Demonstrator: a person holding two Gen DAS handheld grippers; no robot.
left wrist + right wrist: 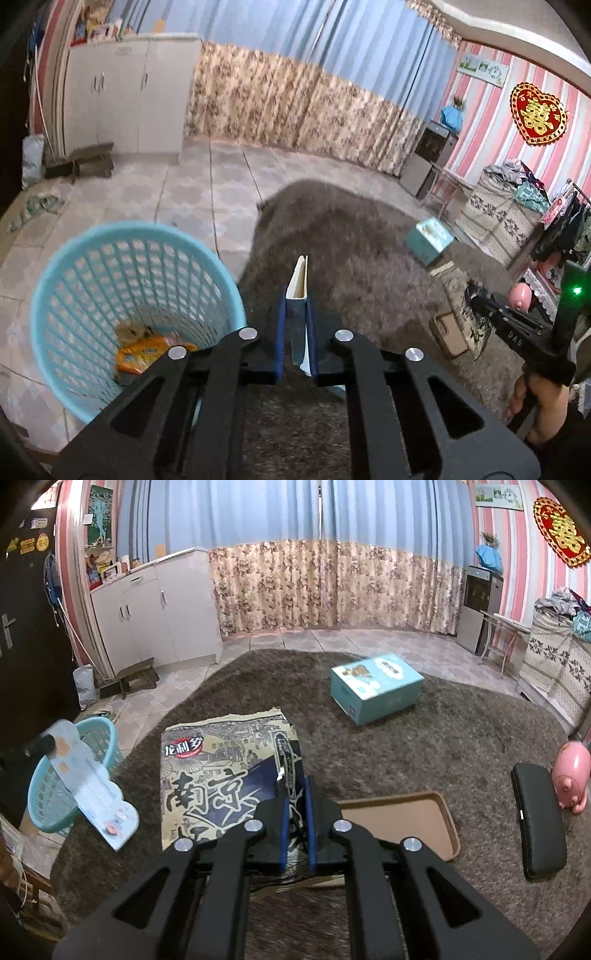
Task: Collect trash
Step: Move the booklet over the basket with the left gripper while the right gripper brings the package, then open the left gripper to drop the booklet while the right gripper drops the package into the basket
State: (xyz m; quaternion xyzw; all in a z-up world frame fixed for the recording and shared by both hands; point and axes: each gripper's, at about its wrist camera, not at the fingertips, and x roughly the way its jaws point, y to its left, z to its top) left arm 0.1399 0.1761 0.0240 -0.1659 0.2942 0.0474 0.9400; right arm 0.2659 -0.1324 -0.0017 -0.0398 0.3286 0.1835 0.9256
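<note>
Left gripper (295, 306) pinches flat pale-blue card package (298, 291), held edge-on above rug edge (255, 229), just right of turquoise basket (92, 258). Orange wrapper (147, 352) lies in basket bottom. Right gripper (295, 805) pressed onto printed paper bag (221, 775), large characters "南京" readable, red logo at top-left corner. Brown tray (406, 819) just right of bag. Teal box (376, 686) toward far rug edge; open rug between. Black case (537, 823) near right rug edge.

Pale blue lattice basket (122, 295), shaggy grey-brown rug (424, 738), blue-and-cream printed bag (221, 768), teal box (376, 686).
</note>
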